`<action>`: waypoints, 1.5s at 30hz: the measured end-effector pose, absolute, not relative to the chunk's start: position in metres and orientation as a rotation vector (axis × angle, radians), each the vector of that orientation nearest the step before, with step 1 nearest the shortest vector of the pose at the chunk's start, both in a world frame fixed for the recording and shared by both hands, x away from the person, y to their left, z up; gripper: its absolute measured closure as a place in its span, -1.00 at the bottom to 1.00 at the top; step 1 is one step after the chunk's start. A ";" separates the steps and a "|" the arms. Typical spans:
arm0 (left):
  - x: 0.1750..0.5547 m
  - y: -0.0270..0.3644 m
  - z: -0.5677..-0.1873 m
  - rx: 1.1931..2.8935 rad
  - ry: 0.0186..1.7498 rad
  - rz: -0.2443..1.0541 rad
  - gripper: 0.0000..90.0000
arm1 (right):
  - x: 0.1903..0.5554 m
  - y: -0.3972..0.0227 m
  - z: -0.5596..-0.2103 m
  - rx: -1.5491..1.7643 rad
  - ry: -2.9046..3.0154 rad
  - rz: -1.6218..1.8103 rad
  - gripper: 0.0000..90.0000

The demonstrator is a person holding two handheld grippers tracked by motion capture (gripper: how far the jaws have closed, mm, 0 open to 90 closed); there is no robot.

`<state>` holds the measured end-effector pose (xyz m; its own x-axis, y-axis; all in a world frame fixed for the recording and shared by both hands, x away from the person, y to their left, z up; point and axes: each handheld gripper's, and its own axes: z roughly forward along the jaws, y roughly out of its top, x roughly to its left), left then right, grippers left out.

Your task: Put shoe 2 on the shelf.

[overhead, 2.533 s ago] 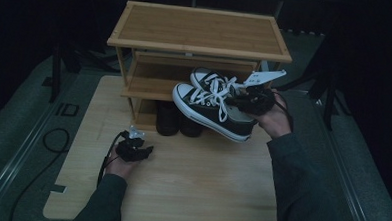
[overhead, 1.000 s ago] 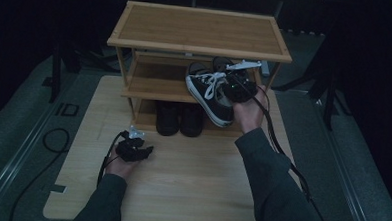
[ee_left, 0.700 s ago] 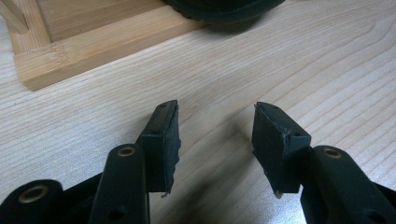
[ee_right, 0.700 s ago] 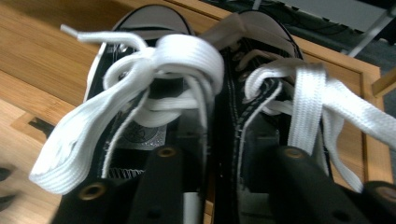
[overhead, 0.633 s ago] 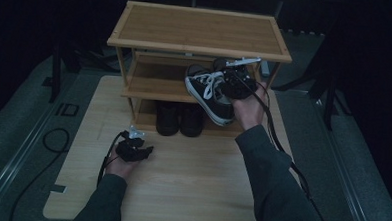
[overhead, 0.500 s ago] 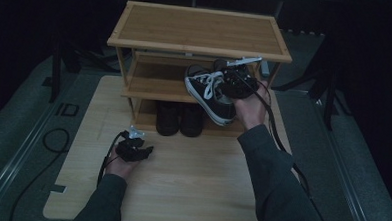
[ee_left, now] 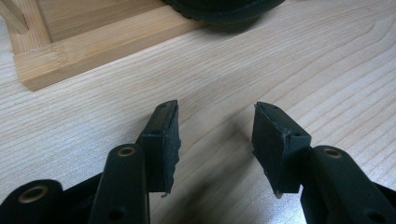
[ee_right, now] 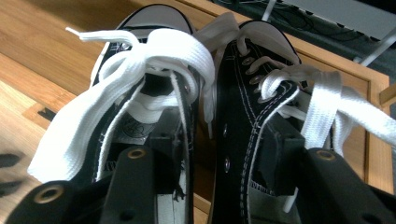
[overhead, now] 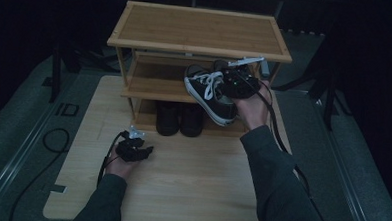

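A pair of black sneakers [overhead: 212, 91] with white laces sits at the right end of the middle shelf of a wooden shoe rack [overhead: 152, 26], right of centre in the high view. Their long axis runs from the toes at the upper left, inside the rack, to the heels at the lower right, overhanging the shelf edge. The right tongs [overhead: 241, 83] reach into the heels; their jaws have just been opening, one in each shoe with the inner walls between them, no longer pinched. Earlier the pair hung in the air in front of the rack. The left tongs [overhead: 135, 149] rest released on the worktop [overhead: 190, 185], lower left.
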<state>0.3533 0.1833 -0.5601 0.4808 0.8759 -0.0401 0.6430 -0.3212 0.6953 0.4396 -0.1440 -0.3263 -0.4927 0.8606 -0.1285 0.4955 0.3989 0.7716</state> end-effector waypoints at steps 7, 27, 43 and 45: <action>0.353 0.183 -0.560 2.073 1.251 0.457 0.14 | 0.440 -0.146 -0.325 1.168 2.160 0.957 0.14; 0.353 0.183 -0.560 2.074 1.250 0.459 0.13 | 0.436 -0.162 -0.316 1.066 2.229 1.006 0.08; 0.353 0.182 -0.560 2.070 1.253 0.463 0.13 | 0.430 -0.181 -0.314 0.857 2.259 1.094 0.58; 0.353 0.183 -0.560 2.069 1.253 0.461 0.13 | 0.429 -0.182 -0.315 0.797 2.280 1.101 0.64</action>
